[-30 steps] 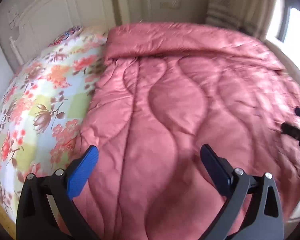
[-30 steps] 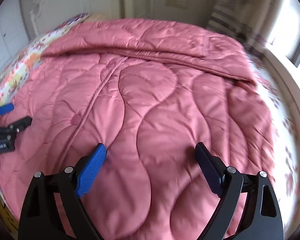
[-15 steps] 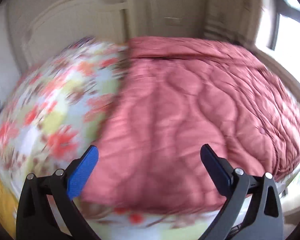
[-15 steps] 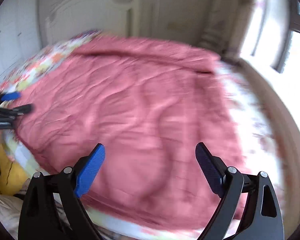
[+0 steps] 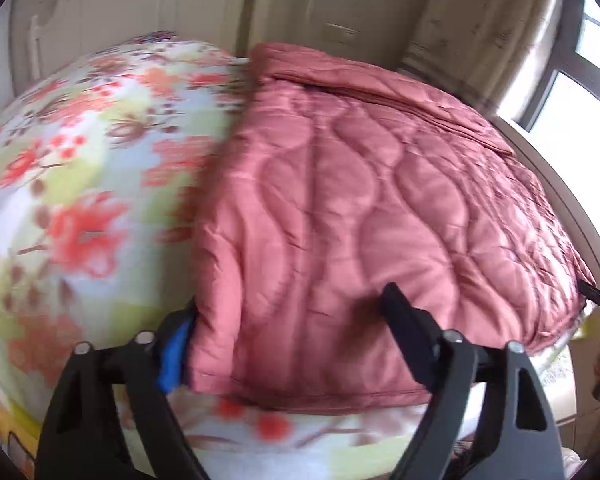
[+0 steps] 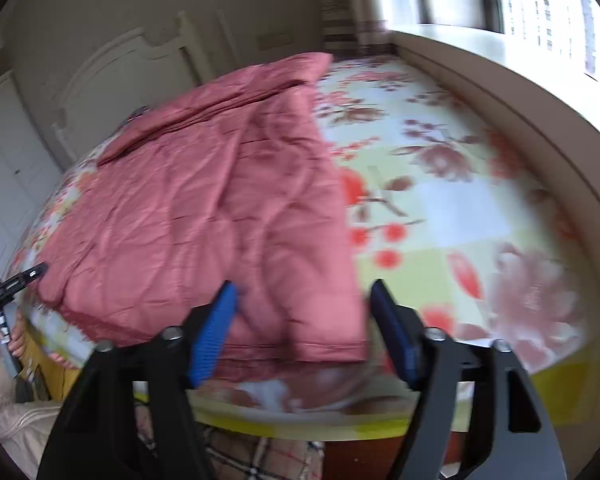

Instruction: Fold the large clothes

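Left wrist view: my left hand-held gripper (image 5: 288,332) straddles the near left corner of the pink quilt (image 5: 360,208), jaws just closing, pads not yet clearly pressing. The quilt lies on the floral bed sheet (image 5: 80,200), far end already turned back; the main fold looks still to do. Bare sheet lies open on the left. Right wrist view: my right hand-held gripper (image 6: 304,328), jaws also closing, brackets the near right corner, not clamped. Open sheet lies right, up to the window ledge (image 6: 520,100).
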Demonstrator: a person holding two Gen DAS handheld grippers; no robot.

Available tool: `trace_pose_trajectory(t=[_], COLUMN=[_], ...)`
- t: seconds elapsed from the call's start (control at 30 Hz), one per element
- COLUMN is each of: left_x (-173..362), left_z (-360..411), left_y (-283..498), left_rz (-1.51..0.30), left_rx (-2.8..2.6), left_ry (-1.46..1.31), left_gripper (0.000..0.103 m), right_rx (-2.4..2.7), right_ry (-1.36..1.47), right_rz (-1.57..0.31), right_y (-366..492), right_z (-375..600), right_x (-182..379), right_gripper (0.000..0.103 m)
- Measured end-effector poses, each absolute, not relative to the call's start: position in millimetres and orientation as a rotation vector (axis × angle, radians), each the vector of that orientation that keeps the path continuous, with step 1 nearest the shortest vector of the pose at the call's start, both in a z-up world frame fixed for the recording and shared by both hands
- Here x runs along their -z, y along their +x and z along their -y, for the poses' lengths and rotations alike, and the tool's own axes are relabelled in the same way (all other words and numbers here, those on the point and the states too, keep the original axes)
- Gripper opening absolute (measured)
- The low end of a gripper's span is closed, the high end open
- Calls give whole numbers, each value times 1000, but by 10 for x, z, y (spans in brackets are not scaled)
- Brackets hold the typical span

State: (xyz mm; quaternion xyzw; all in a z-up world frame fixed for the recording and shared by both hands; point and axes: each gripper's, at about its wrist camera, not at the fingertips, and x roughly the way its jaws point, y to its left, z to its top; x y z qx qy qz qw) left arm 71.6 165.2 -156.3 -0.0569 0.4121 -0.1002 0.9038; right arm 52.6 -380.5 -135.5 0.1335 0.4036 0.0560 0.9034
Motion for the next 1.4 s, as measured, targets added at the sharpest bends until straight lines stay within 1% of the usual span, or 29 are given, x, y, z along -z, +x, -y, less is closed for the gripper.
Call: trace_pose_trajectory(t=[0.03,0.07,0.1,0.13,0.17,0.27,0.37,0.47,0.57,0.67,0.77,0.83,0.9,0.93,1.03,1.07,1.1,1.13,1.17,1.2,1.23,1.27,1.3,1.4], left_x=[1556,1552,1553,1558,1519,1313,1048,762,411,66,-248,-383,-473,-487,-393,-320,-208,-93,30,96,144,205,259,362], left_z=[-1588,-1552,-1576,-1599,-1655,-1793,-1907,-2045,-2228,-2381,-2505,-2523,-2517,-2520,-2429,-2419,-2421,-2443,-2494,-2550,-2594,-2677,-2746,-2767], left_y=[701,687,681,650,597,315,-108,-559,-887,-927,-552,-188,412,605,1517,1740,1968,2195,2400,2515,2566,2633,2668,2712], left_rz=[-846,-841,-846,-841,-821,-743,-662,-583,-488,-408,-373,-388,-449,-467,-560,-591,-626,-659,-671,-665,-666,-673,-683,-732], left_rx=[213,225,261,270,288,336,379,421,484,528,529,504,459,433,318,289,262,230,164,105,77,58,65,135], left_ry=[-106,-105,-157,-191,-220,-265,-293,-327,-379,-418,-457,-463,-488,-484,-468,-476,-496,-519,-528,-519,-513,-518,-521,-434], left_gripper=[57,29,26,21,18,17,17,17,17,18,19,20,22,25,37,49,58,72,75,76,79,81,81,81], right_rx=[-132,-136,-142,-145,-143,-151,-218,-300,-361,-395,-408,-393,-373,-348,-254,-223,-208,-189,-175,-174,-174,-169,-151,-135], right_ry=[273,259,257,263,269,292,337,344,349,327,300,265,244,237,272,300,316,343,392,437,508,585,631,624], right_rz=[-833,-829,-822,-814,-807,-784,-752,-706,-609,-493,-397,-376,-395,-418,-518,-556,-593,-629,-666,-701,-743,-770,-762,-679], right_y=[523,563,573,572,562,486,195,-200,-635,-897,-834,-471,9,339,1351,1670,1909,2203,2471,2641,2824,2980,3025,3003], right_z=[3695,3598,3544,3508,3486,3518,3629,3589,3550,3495,3446,3416,3380,3370,3452,3504,3527,3567,3637,3702,3790,3896,3981,4228], right_x=[1371,1375,1388,1394,1405,1340,1128,791,370,-55,-505,-775,-925,-969,-877,-783,-683,-534,-363,-221,-47,123,243,366], right_gripper=[42,28,22,20,19,16,15,15,15,15,15,15,15,15,15,16,16,17,23,35,45,76,95,95])
